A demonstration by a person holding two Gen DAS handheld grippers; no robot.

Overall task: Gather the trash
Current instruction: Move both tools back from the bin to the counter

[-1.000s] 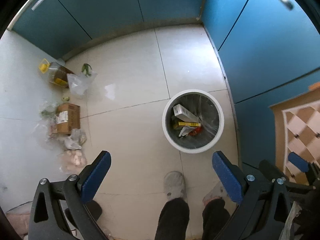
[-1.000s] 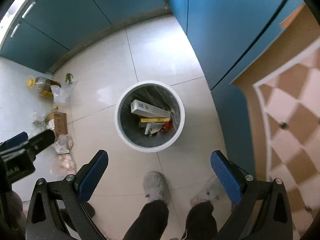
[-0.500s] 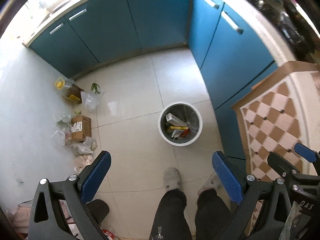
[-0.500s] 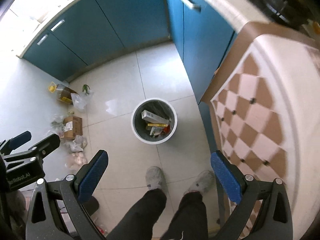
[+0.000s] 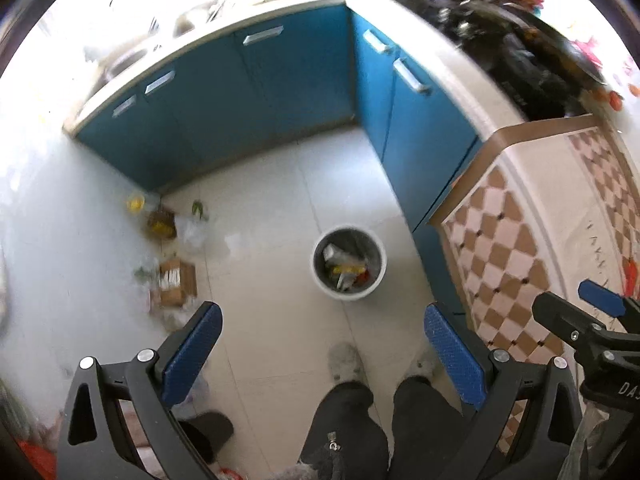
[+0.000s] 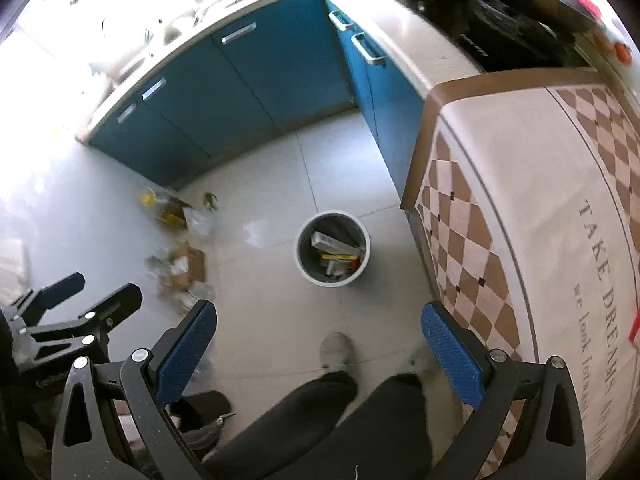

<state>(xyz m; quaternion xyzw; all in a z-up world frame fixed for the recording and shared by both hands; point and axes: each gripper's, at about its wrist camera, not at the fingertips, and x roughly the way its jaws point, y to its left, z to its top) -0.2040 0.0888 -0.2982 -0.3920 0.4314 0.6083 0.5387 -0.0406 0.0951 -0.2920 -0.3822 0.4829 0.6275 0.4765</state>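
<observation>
White trash bin (image 5: 349, 264) holding boxes and wrappers, stood on pale floor tiles (image 5: 272, 208) near centre, cardboard box (image 5: 176, 282) and bags at nine o'clock, left gripper (image 5: 320, 350) and right gripper (image 6: 318, 346) both splayed wide, empty, high above.

- "TAKE DREAMS" in large capitals on checkered tablecloth (image 6: 532, 216); smaller line below starts "we look forward", rest cut off.
- "DA" partial white lettering on right gripper (image 5: 600, 314) body, left wrist view.
- Left gripper (image 6: 76, 294) body lettering, blurred, unreadable.
</observation>
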